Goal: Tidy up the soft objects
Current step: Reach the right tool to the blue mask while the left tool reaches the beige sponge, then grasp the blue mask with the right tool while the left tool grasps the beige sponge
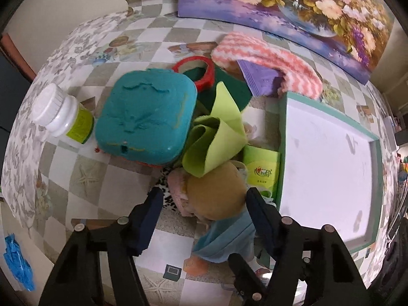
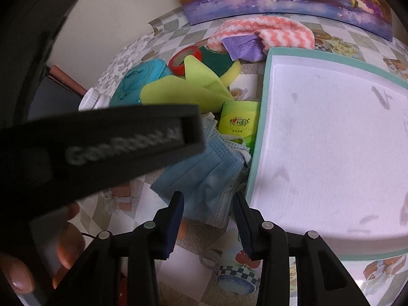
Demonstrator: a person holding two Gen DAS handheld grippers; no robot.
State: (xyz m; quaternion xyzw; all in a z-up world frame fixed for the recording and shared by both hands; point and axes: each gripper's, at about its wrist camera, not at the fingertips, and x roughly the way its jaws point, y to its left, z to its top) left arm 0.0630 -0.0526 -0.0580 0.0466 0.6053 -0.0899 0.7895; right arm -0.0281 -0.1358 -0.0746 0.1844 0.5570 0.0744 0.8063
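My left gripper (image 1: 204, 196) is open, its fingers on either side of a tan plush toy (image 1: 214, 191) that lies on a blue face mask (image 1: 224, 239). My right gripper (image 2: 207, 201) is open, its fingers on either side of the near end of the blue face mask (image 2: 204, 173). A lime-green cloth (image 1: 216, 130) (image 2: 183, 86), a pink-and-white fuzzy sock (image 1: 267, 56) (image 2: 262, 30), a green tissue pack (image 1: 261, 169) (image 2: 238, 125) and a purple packet (image 1: 260, 76) (image 2: 242, 47) lie in the pile. The white tray with a teal rim (image 1: 329, 153) (image 2: 331, 140) sits to the right.
A teal case (image 1: 148, 114), a white bottle (image 1: 63, 113), a red tape ring (image 1: 196, 71) and a dark green sponge lie on the checkered tablecloth. A floral painting (image 1: 293, 7) leans at the back. The left gripper's body (image 2: 97, 150) fills the left of the right wrist view.
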